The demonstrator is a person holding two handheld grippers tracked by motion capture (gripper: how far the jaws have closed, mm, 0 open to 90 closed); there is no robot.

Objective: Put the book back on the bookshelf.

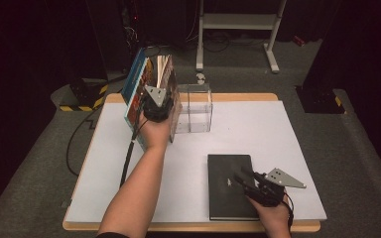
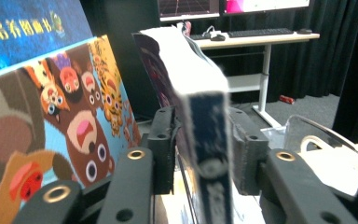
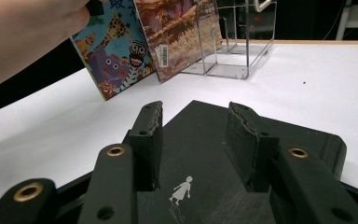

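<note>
books point(image 1: 151, 84) | leaning on clear box point(image 1: 194, 106) (left claw point(image 2: 200, 154) loosened) | table point(image 1: 258, 124) right open

Thick dark-spined book point(image 2: 205, 140) stands upright among leaning picture books point(image 1: 141, 87) — black book point(image 1: 229, 186) lies flat.

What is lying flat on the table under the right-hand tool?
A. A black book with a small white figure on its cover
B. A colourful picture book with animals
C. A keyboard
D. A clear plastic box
A: the right gripper hovers with its fingers over a black book lying flat on the white table, its cover showing a small white figure.
</note>
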